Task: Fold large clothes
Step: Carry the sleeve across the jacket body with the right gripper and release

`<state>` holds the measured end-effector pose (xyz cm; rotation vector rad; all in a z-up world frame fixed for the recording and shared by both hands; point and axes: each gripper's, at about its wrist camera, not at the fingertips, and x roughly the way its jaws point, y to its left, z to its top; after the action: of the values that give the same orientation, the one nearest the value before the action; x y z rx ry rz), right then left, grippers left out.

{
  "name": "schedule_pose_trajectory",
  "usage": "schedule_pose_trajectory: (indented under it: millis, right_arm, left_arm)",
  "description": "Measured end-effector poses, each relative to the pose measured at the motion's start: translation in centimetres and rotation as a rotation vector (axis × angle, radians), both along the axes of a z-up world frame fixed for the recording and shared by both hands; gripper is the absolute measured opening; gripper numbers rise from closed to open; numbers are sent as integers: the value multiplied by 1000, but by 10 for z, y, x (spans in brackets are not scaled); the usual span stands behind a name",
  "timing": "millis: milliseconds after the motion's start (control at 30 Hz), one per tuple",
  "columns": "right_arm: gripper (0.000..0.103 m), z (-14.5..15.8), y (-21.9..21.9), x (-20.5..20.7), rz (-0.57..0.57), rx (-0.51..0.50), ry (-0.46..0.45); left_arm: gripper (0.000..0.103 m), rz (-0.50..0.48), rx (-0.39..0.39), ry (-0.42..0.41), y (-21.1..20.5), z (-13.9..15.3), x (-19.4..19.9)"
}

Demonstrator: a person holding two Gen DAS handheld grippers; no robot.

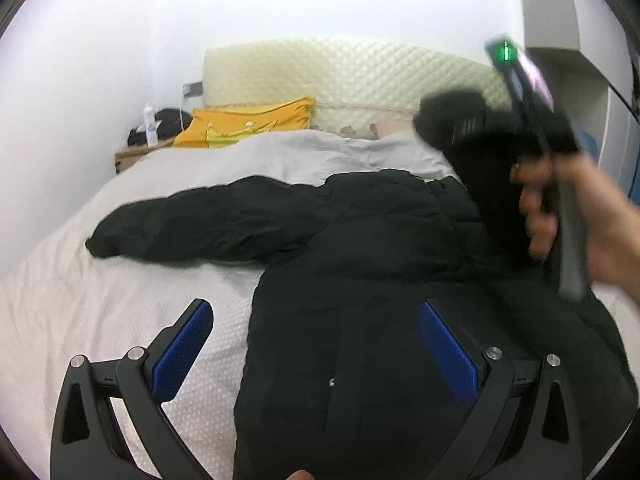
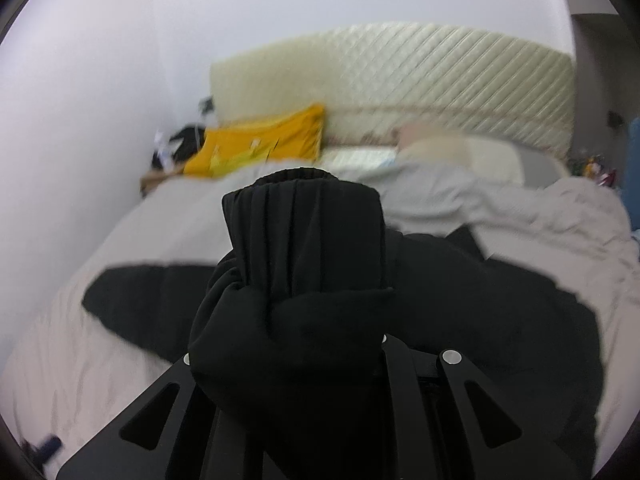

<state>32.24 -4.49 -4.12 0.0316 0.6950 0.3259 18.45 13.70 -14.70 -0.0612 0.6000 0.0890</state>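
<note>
A large black padded jacket (image 1: pixel 380 248) lies spread on the bed, one sleeve (image 1: pixel 192 220) stretched out to the left. My left gripper (image 1: pixel 316 344) is open and empty, its blue pads (image 1: pixel 182 350) hovering over the jacket's lower hem. My right gripper (image 2: pixel 304 320) is shut on the jacket's other sleeve cuff (image 2: pixel 304 236) and holds it lifted above the jacket body (image 2: pixel 480 312); the fabric hides its fingertips. In the left wrist view the right gripper (image 1: pixel 472 128) shows blurred at the upper right with the raised sleeve.
The bed (image 1: pixel 100 300) has a pale cover and a grey blanket (image 1: pixel 288 152). A yellow pillow (image 1: pixel 248 122) lies by the quilted headboard (image 1: pixel 352 80). A bedside table (image 1: pixel 132 154) with a bottle stands left. A white wall runs along the left.
</note>
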Motion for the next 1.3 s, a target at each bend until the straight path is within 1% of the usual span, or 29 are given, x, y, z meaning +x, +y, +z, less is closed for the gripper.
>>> schedule_pose_trajectory:
  millis: [33, 100, 200, 267, 333, 433, 500, 533, 567, 633, 733, 833, 900, 967, 1033, 1067, 1167, 1233, 1300]
  right_arm:
    - [10, -14, 8, 1, 13, -6, 25]
    - [10, -40, 24, 1, 32, -18, 68]
    - [11, -74, 42, 0, 40, -57, 111]
    - [11, -92, 44, 1, 39, -66, 134]
    - [11, -102, 48, 1, 37, -80, 148]
    - [13, -102, 50, -1, 42, -91, 141]
    - [20, -96, 48, -4, 50, -84, 137]
    - [30, -92, 49, -6, 59, -75, 133]
    - [46, -85, 48, -8, 81, -61, 127]
    - [54, -74, 47, -14, 99, -60, 106]
    - [54, -54, 42, -24, 115, -43, 66]
    - [54, -29, 28, -34, 90, -8, 25]
    - [54, -11, 18, -42, 74, 3, -3]
    - [54, 8, 8, -53, 60, -4, -37]
    - [54, 25, -1, -63, 39, -21, -65]
    - [54, 36, -7, -71, 25, -23, -83]
    - [54, 65, -33, -97, -25, 13, -116]
    - [54, 77, -47, -114, -48, 22, -142]
    - [54, 91, -62, -137, -88, 8, -177]
  left_arm:
    - [102, 11, -10, 0, 5, 0, 1]
    - [102, 38, 2, 5, 11, -2, 4]
    - [102, 45, -4, 20, 16, -5, 8]
    - [102, 40, -11, 22, 17, -7, 9]
    - [102, 37, -1, 24, 16, -9, 10]
    - [102, 26, -5, 43, 16, -14, 15]
    - [102, 20, -23, 50, 16, -15, 17]
    - [102, 20, -27, 50, 16, -14, 17]
    - [102, 22, -28, 48, 16, -13, 17]
    - [102, 30, -32, 52, 15, -11, 17]
    - [102, 22, -65, 46, 12, -1, 16]
    - [102, 27, -38, 24, 4, 17, 13]
    - [102, 20, -44, 14, 0, 33, 9]
    - [102, 3, -42, 19, -5, 50, 4]
    - [102, 3, -30, -6, -9, 69, -6]
    - [102, 5, -23, -15, -12, 77, -11]
    - [102, -12, -11, -48, -21, 101, -26]
    - [102, -25, -11, -62, -28, 109, -34]
    - [102, -35, 0, -60, -36, 113, -42]
